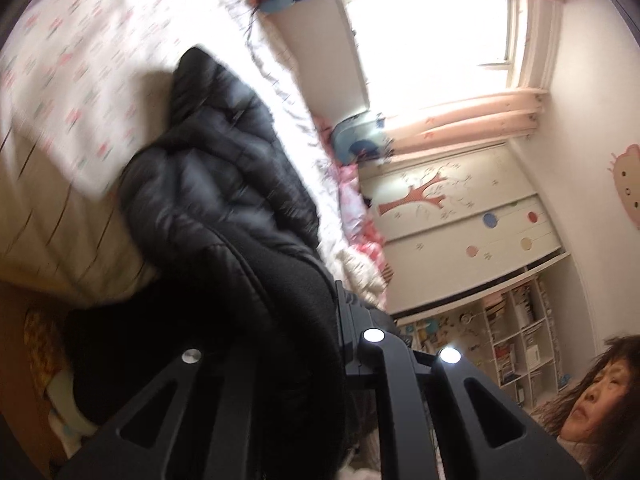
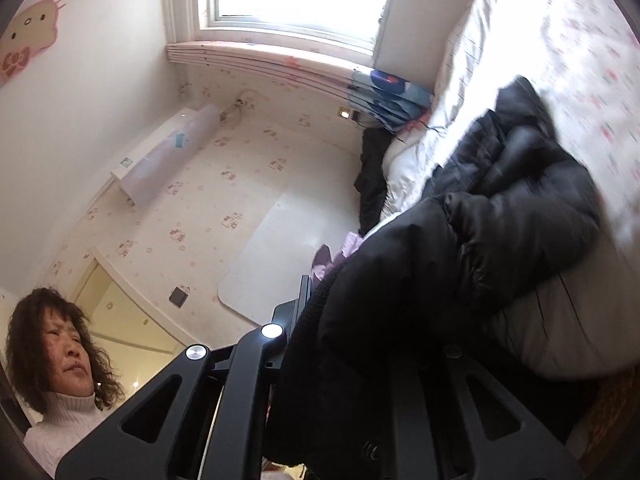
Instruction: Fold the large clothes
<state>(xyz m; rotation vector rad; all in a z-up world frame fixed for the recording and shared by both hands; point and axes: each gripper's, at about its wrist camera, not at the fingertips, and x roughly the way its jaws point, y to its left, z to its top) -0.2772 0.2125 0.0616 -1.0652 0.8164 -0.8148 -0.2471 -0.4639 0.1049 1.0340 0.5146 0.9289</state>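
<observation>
In the left wrist view the left gripper (image 1: 336,312) has its jaws pressed together on a dark edge of the black jacket (image 1: 208,184), which drapes from the fingers down across the edge of the bed (image 1: 72,92). The jacket is a puffy quilted thing with a faint sheen, bunched in soft ridges and not yet flat; its far end lies on the patterned sheet, its near end hangs over the mattress side. No neat fold shows, so I judge the task to be near its start: the jacket is gripped and raised, with spreading, sleeve tucks and the folds themselves all left to do. Behind are a bright window (image 1: 432,32), pink curtains, a cupboard with a tree picture and open shelves; the person (image 1: 600,400) appears at the lower right. In the right wrist view the right gripper (image 2: 308,308) likewise pinches the jacket (image 2: 500,232), the fabric thick between its fingers and hiding one of them. The cloth looks slick outside, with what seems a knit band near the pinch. It heaps in loose, rounded lumps on the bed (image 2: 580,60), whose white quilt looks soft and padded. A lilac cloth (image 2: 332,260) lies beyond.
</observation>
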